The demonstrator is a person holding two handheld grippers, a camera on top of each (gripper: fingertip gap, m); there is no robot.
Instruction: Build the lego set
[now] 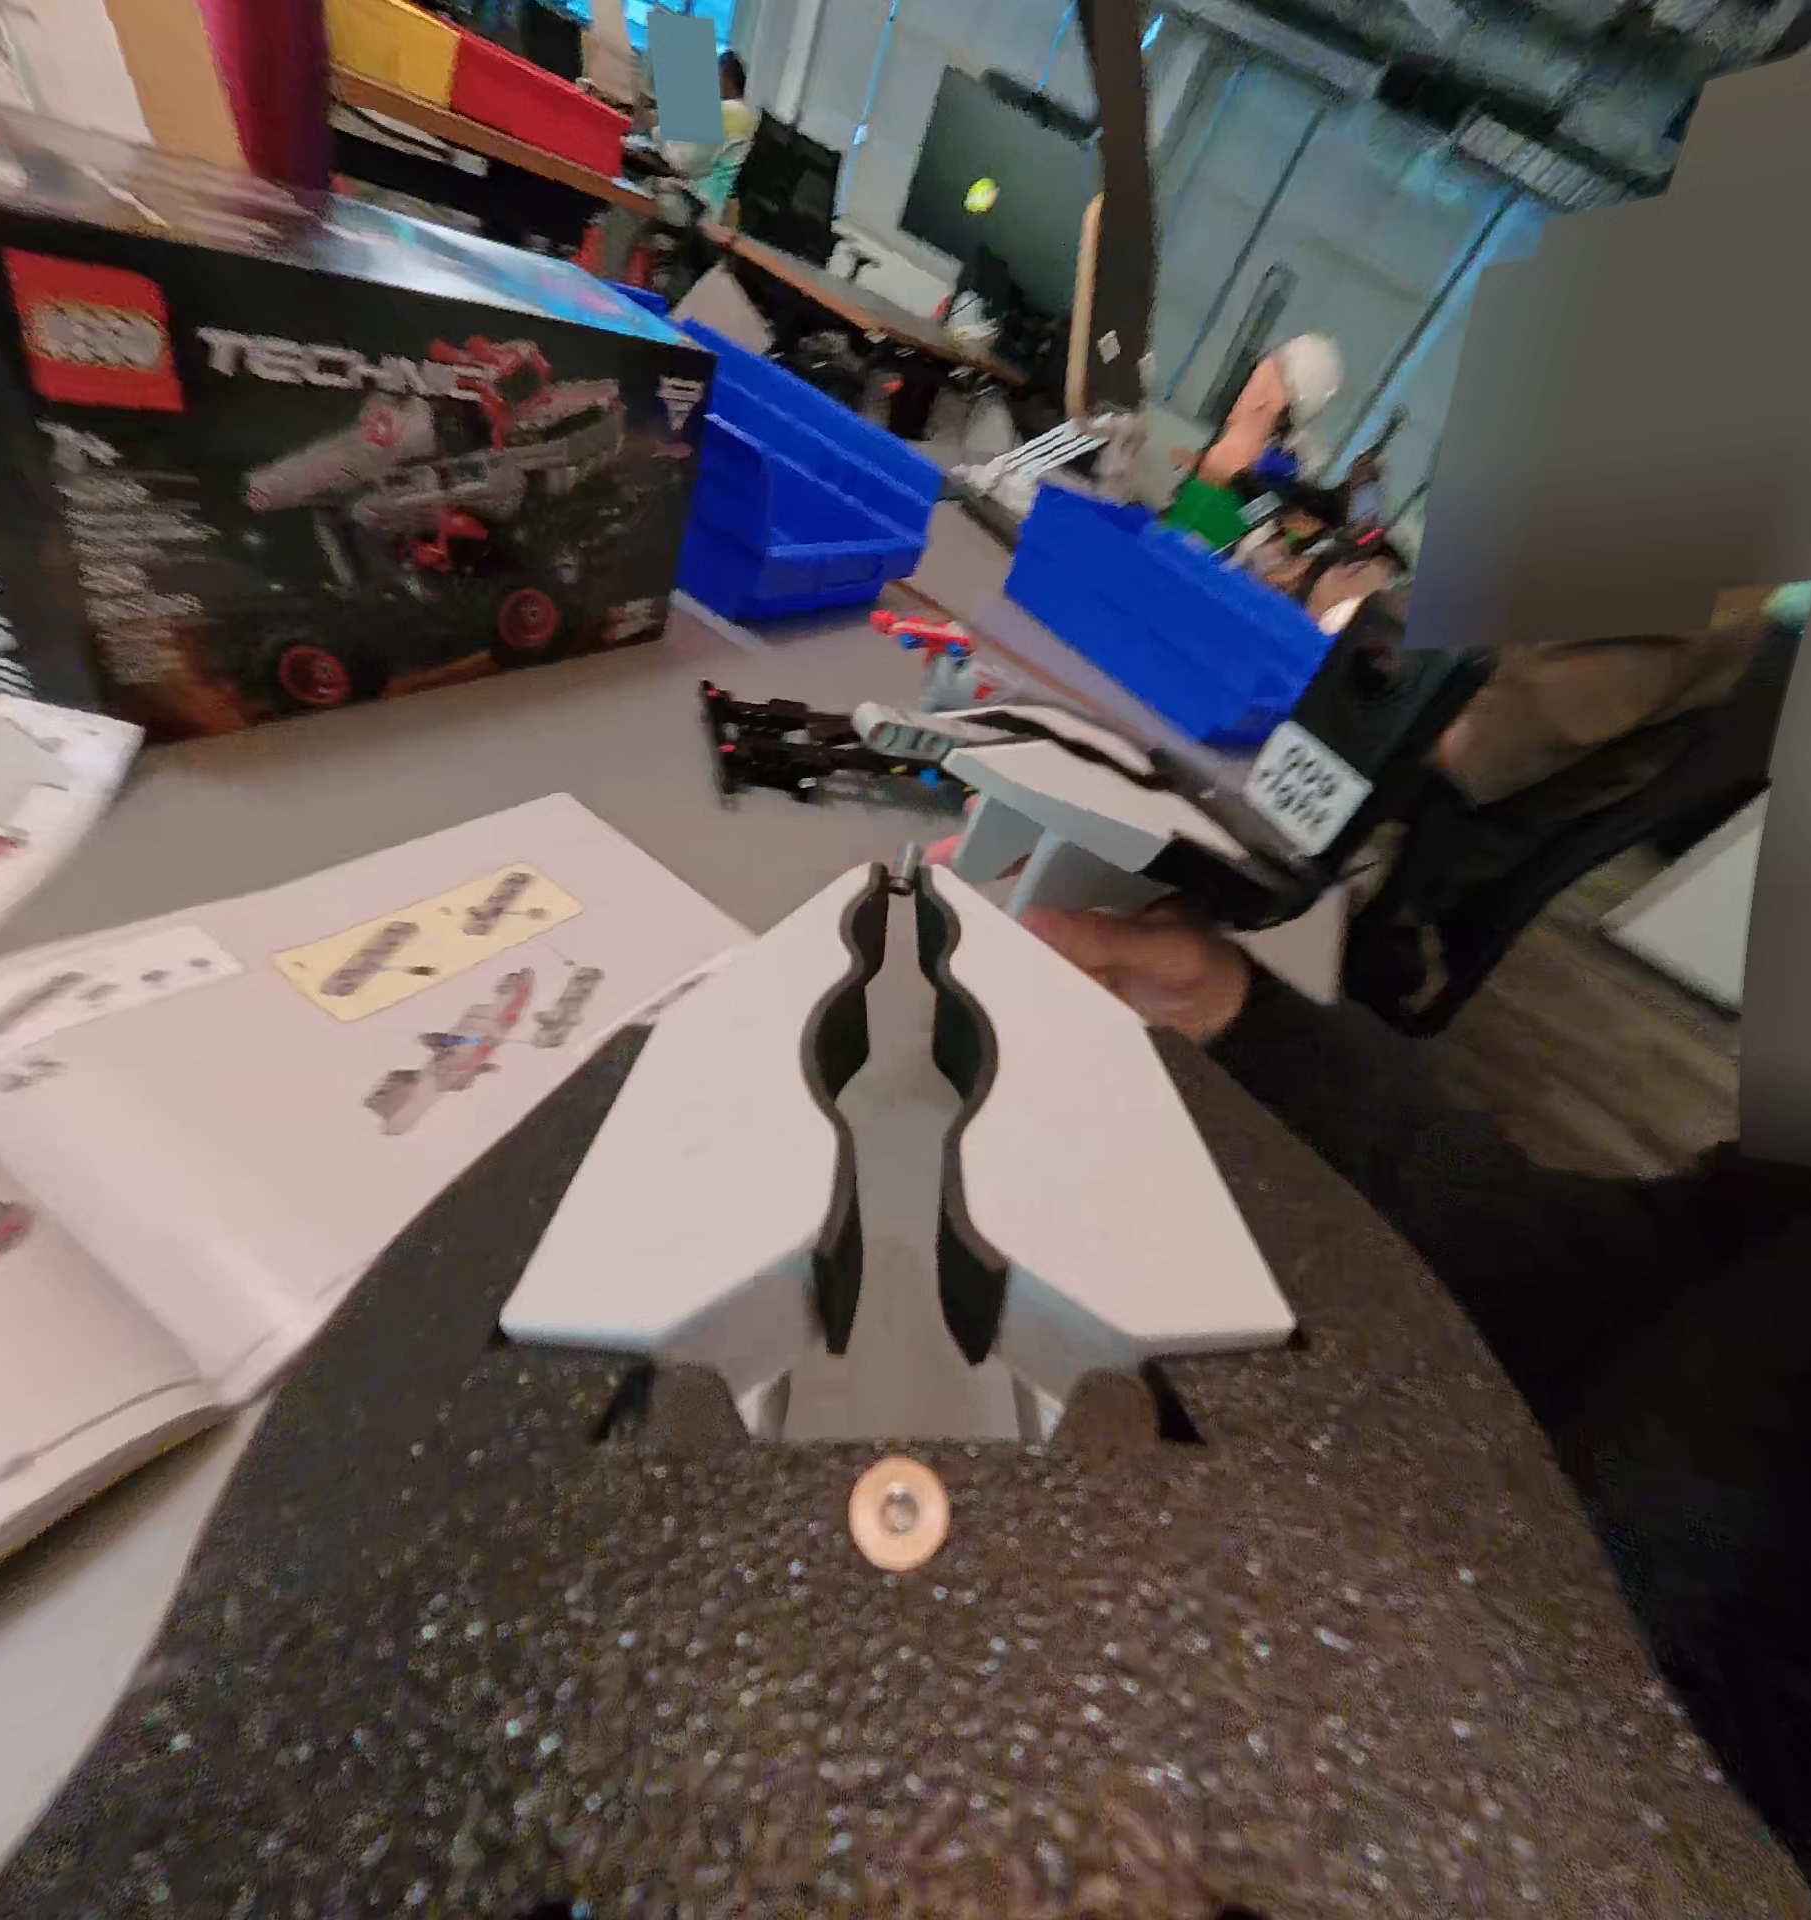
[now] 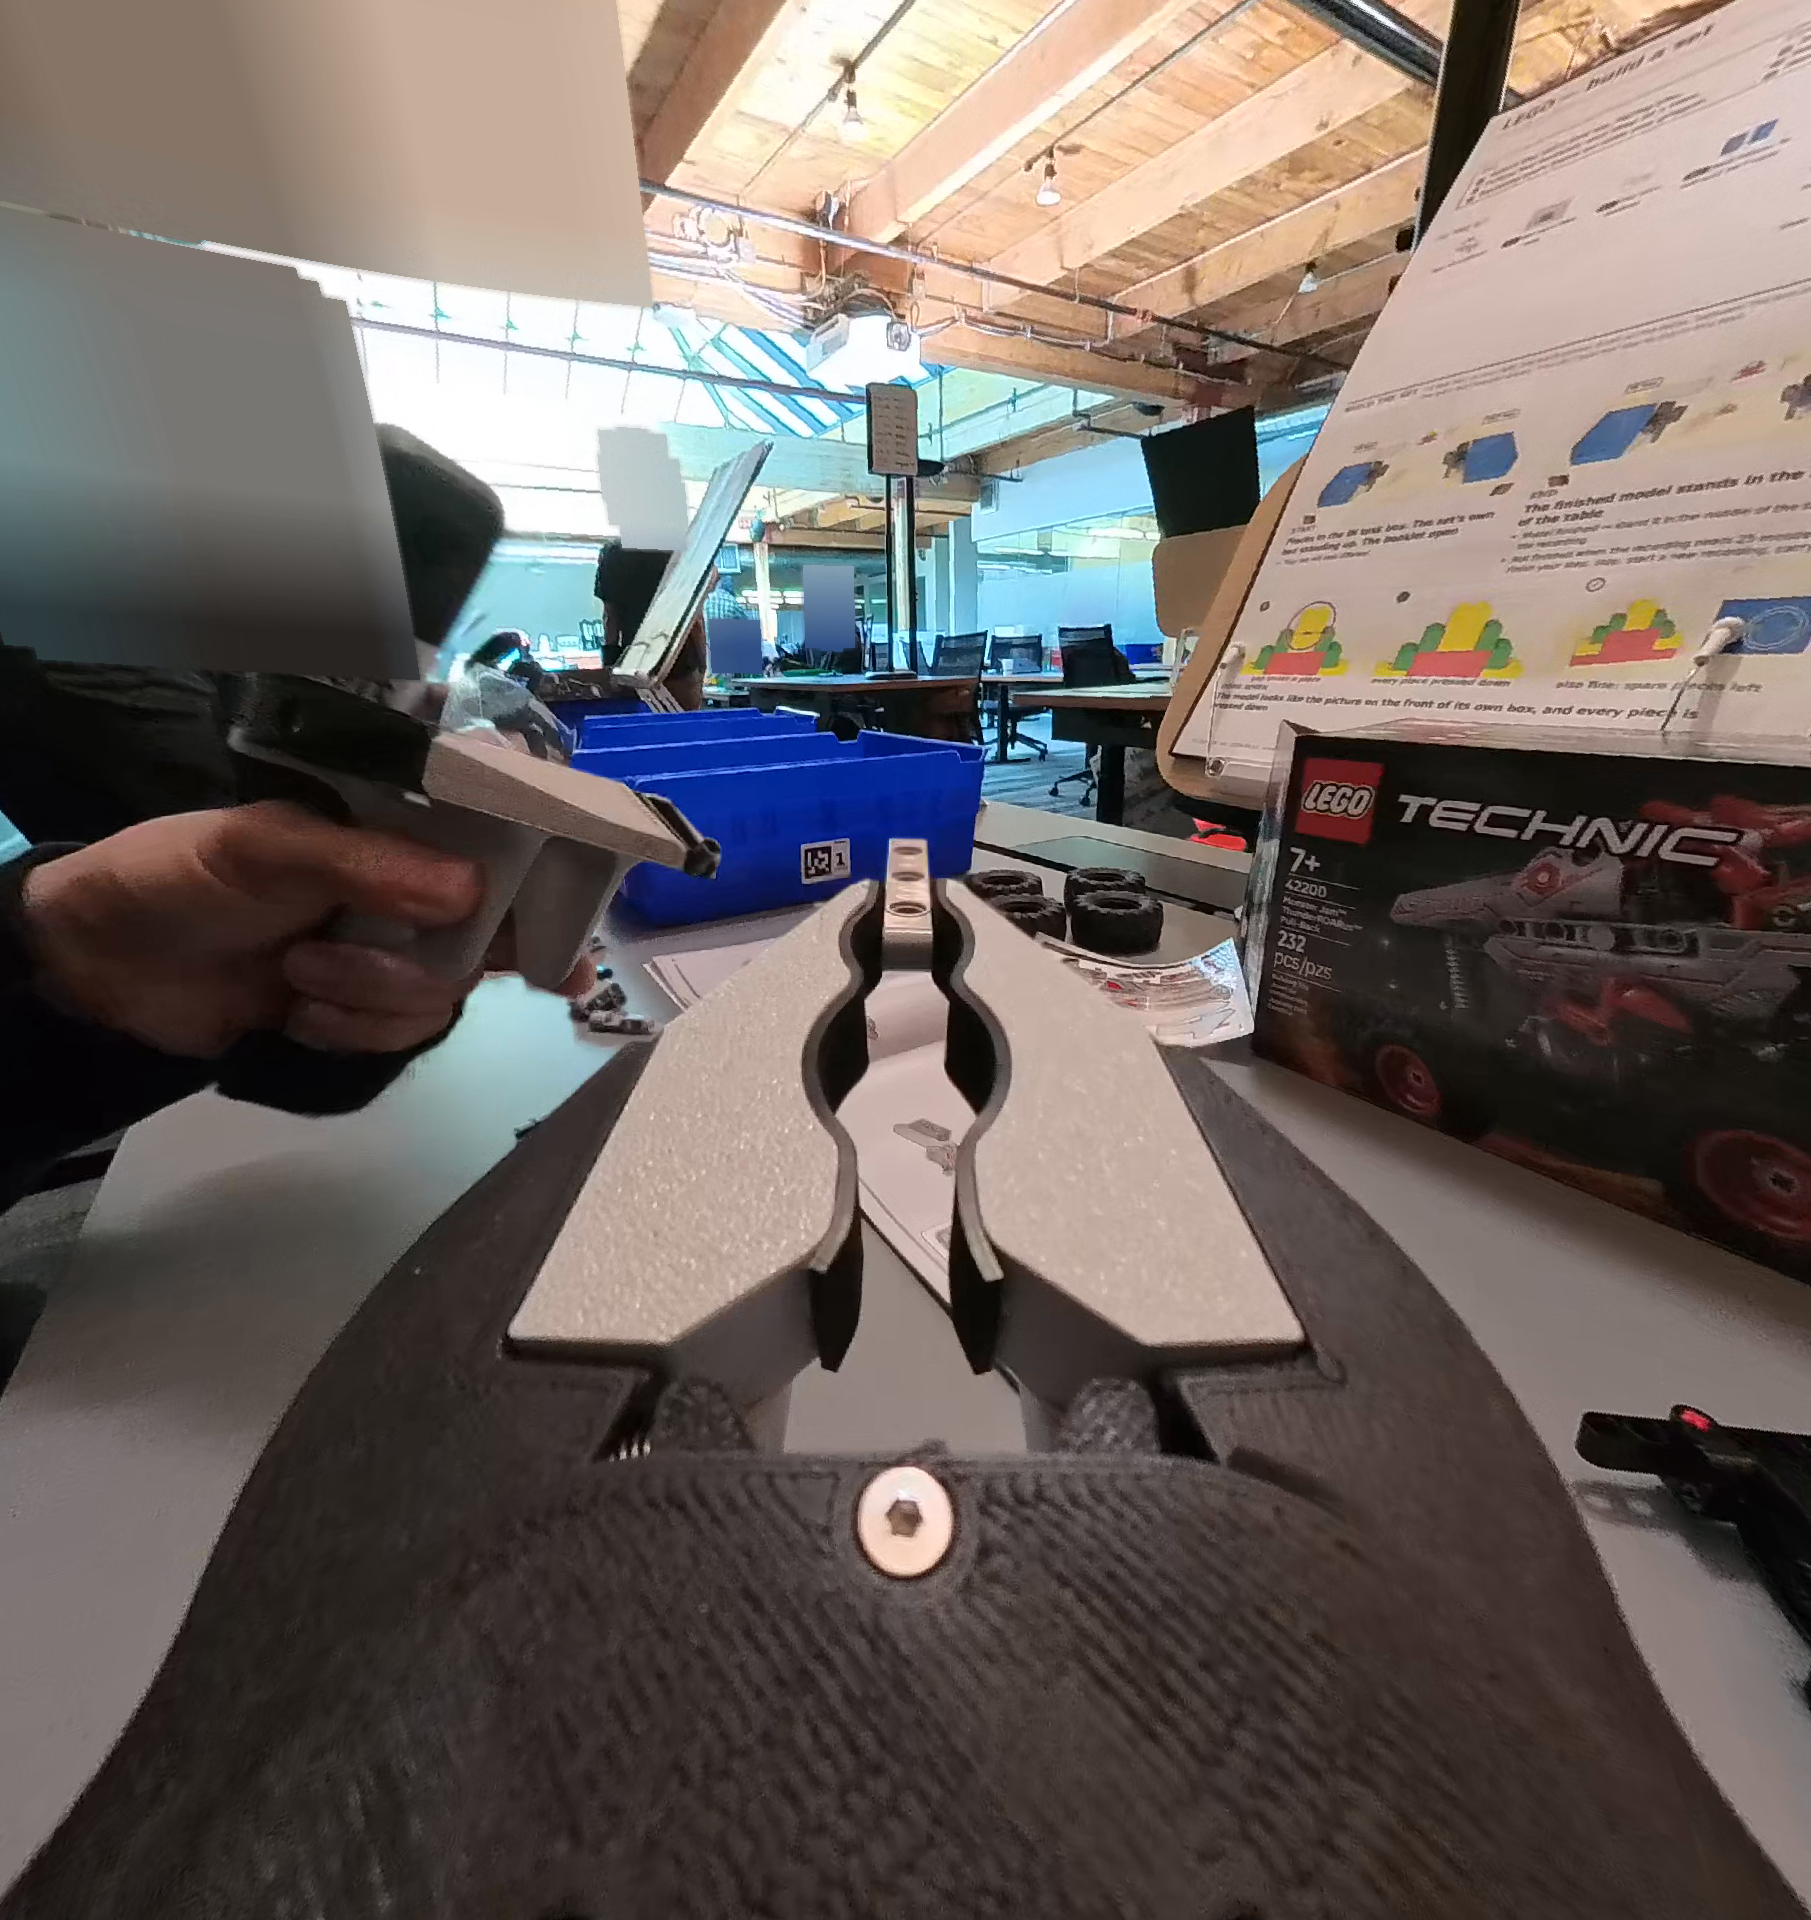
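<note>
My left gripper (image 1: 903, 885) is shut on a small dark pin (image 1: 903, 860) that sticks out of its tips, held above the open instruction booklet (image 1: 361, 1039). My right gripper (image 2: 906, 909) is shut on a light grey beam with holes (image 2: 906, 878), which stands upright between the fingers. In the right wrist view the left gripper (image 2: 701, 854) is to the left of the beam, its pin tip a short way from it. In the left wrist view the right gripper (image 1: 968, 756) holds the beam (image 1: 901, 730) over a black chassis assembly (image 1: 776, 753).
The set's box (image 2: 1555, 935) stands on the right, with an instruction board (image 2: 1607, 416) behind it. Several black tyres (image 2: 1077, 904) and a sticker sheet (image 2: 1161, 987) lie ahead. Blue bins (image 2: 776, 810) stand behind. Part of the black assembly (image 2: 1732, 1496) lies at the lower right. Left tips to right tips: about 6 cm.
</note>
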